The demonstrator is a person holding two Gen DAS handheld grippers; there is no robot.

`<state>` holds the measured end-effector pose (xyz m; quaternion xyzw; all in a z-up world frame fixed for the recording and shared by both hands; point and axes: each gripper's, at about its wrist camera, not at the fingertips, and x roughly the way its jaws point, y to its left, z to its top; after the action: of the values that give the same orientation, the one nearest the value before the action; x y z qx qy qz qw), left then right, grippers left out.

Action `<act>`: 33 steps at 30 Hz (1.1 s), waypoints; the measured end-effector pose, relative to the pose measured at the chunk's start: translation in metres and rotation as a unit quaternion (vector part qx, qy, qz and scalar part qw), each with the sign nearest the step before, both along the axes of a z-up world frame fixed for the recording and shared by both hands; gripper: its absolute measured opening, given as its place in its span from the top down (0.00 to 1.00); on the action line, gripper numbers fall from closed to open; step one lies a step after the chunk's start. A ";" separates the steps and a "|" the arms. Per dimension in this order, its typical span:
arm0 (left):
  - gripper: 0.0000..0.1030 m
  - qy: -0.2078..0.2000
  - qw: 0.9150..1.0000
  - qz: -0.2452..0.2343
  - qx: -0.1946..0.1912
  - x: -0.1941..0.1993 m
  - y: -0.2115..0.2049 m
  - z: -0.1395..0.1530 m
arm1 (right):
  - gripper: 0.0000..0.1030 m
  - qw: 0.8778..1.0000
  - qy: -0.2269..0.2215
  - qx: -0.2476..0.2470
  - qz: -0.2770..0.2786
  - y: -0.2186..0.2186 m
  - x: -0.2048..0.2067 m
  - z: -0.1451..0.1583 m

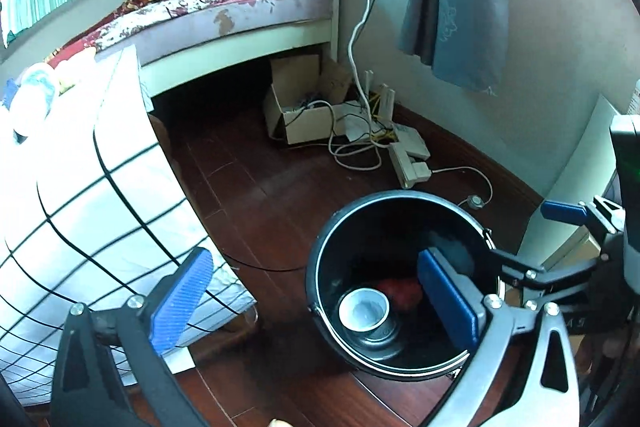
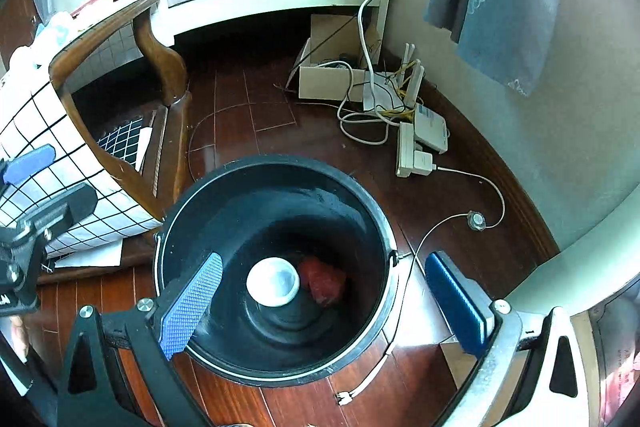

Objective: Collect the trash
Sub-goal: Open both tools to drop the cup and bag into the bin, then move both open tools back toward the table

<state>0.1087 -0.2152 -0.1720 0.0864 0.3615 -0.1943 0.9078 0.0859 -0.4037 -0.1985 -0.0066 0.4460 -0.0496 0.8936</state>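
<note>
Here, with my right gripper (image 2: 324, 303) spread empty over the black bin (image 2: 276, 267) holding a white cup (image 2: 273, 281) and red wrapper (image 2: 324, 281), and my left gripper (image 1: 320, 303) likewise spread, I withdraw straight upward, clear of the rim.

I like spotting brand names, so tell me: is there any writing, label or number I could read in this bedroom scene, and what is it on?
None can be read for certain.
White router box by the wall: a blue label, too small to read.
Black frame of the right gripper, seen in the left view: pale marks, perhaps "A 9", too blurred to be sure.
White paper cup in the black round bin: no print shows.
</note>
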 end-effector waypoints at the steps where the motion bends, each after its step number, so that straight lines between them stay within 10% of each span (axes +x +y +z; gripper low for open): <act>1: 0.01 -0.005 1.000 0.002 0.000 0.001 0.000 0.003 | 0.01 1.000 -0.003 0.000 0.000 0.000 0.001 0.002; 33: 0.01 -0.112 0.984 0.134 -0.030 -0.017 0.108 0.098 | 0.01 0.990 -0.131 0.019 0.045 0.102 0.010 0.101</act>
<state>0.0921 -0.1071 -0.0741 0.0309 0.2596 -0.0703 0.9626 0.0963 -0.3021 -0.0977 -0.0030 0.3255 -0.0009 0.9456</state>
